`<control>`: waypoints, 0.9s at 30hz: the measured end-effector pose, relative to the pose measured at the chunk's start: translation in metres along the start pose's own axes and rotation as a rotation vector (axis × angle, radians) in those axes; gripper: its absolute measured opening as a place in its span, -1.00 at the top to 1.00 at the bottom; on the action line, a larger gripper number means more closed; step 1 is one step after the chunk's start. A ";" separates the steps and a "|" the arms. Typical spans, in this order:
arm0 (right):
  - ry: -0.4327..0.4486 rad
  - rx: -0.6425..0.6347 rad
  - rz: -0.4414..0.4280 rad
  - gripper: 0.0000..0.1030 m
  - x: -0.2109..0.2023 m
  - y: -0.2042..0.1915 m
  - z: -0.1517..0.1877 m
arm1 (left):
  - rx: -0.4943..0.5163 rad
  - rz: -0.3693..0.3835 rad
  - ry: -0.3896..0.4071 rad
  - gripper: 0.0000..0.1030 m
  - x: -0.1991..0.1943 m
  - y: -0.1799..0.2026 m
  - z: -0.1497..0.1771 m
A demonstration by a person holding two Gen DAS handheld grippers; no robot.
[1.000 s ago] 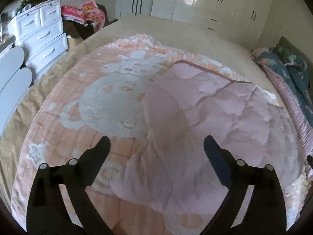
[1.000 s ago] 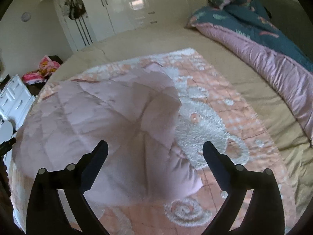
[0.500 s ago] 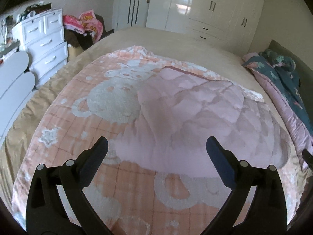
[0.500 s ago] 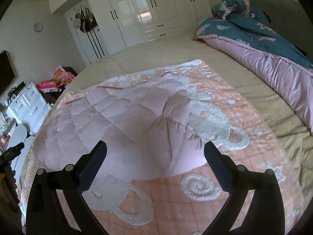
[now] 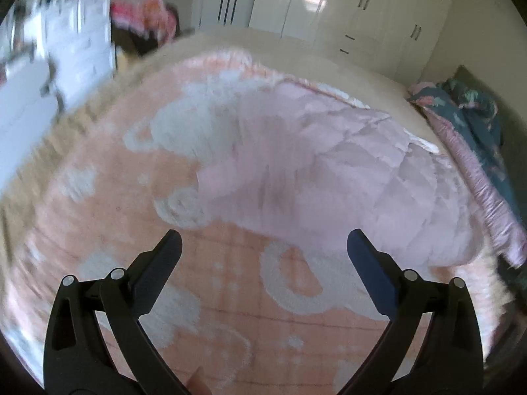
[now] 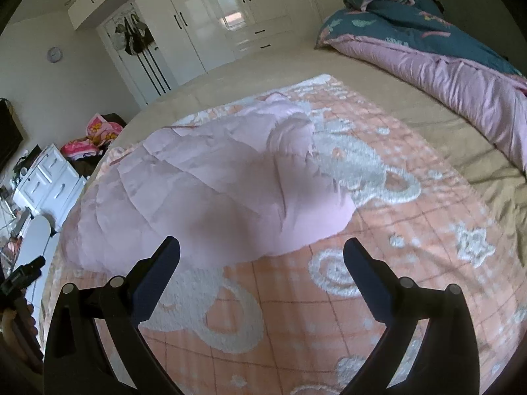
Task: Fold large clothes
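While both claws hang wide and empty, the pink padded garment (image 6: 210, 191) lies bunched on the peach blanket (image 6: 378, 247) in mid-bed, well short of the left gripper (image 5: 263, 250) and right gripper (image 6: 262, 256). Risk, as I judge it: puffy fabric slips from a shallow pinch, or a claw catches the blanket too. Left view is motion-blurred, hiding seams; right view is sharper, showing the rumpled sleeve end and the other tool's tip at its left edge.
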State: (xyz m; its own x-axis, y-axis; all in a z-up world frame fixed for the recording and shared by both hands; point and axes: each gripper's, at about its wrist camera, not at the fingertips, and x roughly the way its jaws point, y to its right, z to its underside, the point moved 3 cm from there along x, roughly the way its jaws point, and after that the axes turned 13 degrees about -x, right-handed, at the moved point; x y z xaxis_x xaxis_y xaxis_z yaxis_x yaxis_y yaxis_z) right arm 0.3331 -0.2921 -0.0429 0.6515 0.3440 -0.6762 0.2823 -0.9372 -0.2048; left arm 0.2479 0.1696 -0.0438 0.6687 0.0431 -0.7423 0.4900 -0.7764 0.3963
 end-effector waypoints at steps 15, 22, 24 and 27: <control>-0.022 0.284 0.003 -0.92 0.062 0.020 0.000 | -0.430 0.145 -0.156 -0.82 0.075 -0.012 -0.013; -0.035 0.393 -0.026 -0.92 0.092 0.029 0.001 | -0.508 0.155 -0.143 -0.82 0.107 -0.006 -0.017; -0.033 0.416 -0.033 -0.92 0.100 0.032 0.001 | -0.517 0.150 -0.139 -0.84 0.115 -0.005 -0.019; -0.035 0.447 -0.039 -0.92 0.112 0.035 0.001 | -0.516 0.146 -0.125 -0.84 0.124 -0.003 -0.020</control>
State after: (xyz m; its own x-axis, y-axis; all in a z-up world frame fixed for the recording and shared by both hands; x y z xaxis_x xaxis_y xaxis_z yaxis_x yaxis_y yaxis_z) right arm 0.4150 -0.2862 -0.1262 0.6203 0.3844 -0.6837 -0.0306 -0.8591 -0.5108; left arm 0.3406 0.1893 -0.1262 0.6941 -0.1409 -0.7060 0.6291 -0.3581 0.6900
